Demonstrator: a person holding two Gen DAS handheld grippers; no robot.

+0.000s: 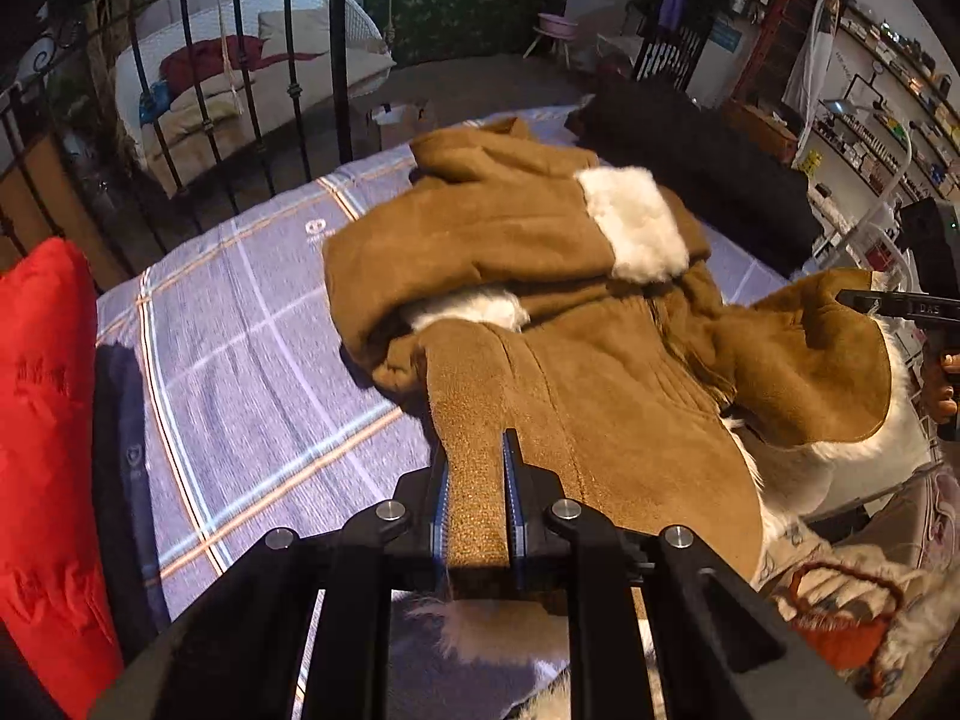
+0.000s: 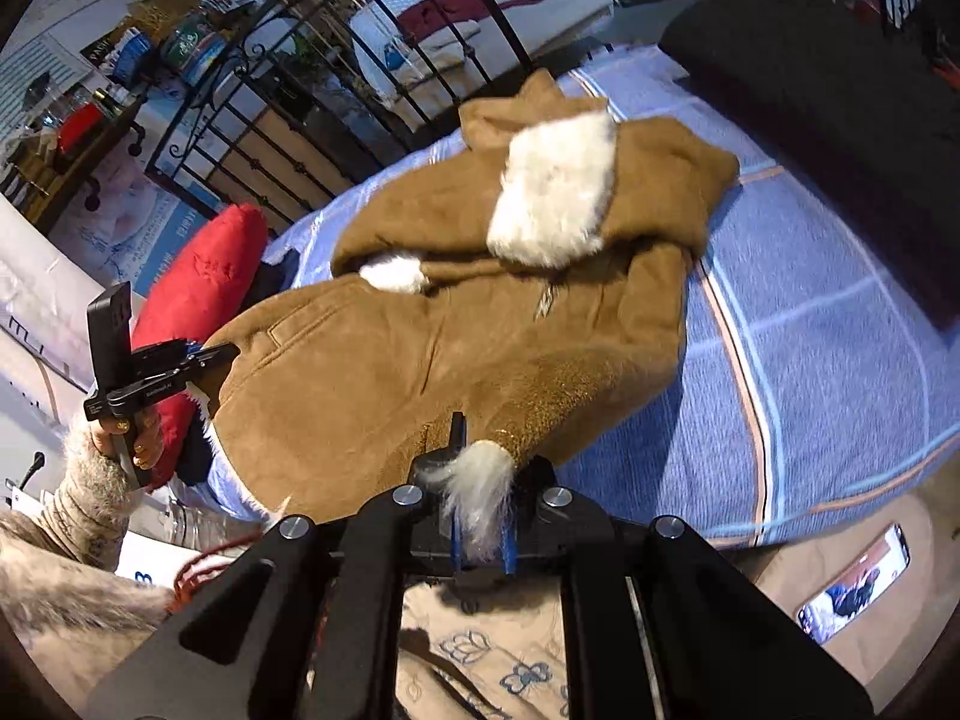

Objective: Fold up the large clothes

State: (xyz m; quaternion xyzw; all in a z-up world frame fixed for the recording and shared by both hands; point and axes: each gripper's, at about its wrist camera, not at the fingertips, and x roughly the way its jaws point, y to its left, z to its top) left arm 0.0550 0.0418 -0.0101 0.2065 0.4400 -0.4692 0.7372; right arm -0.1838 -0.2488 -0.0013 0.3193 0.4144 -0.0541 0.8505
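Observation:
A tan suede coat [image 1: 540,276] with white fur lining lies on a blue checked bedsheet [image 1: 240,348]; its sleeves with white fur cuffs [image 1: 636,222] are folded across the body. My left gripper [image 1: 477,462] is shut on the coat's near hem edge. My right gripper [image 2: 480,468] is shut on the other hem corner, where white fur [image 2: 480,492] sticks out between the fingers. The coat [image 2: 420,348] fills the middle of the right wrist view. The right gripper also shows at the right edge of the left wrist view [image 1: 900,303], and the left gripper at the left of the right wrist view [image 2: 210,354].
A red cushion [image 1: 48,450] sits at the left of the bed. A black iron bed rail [image 1: 240,90] stands behind. A dark blanket [image 1: 690,156] lies at the far side. A phone [image 2: 858,582] lies on the floor at the right.

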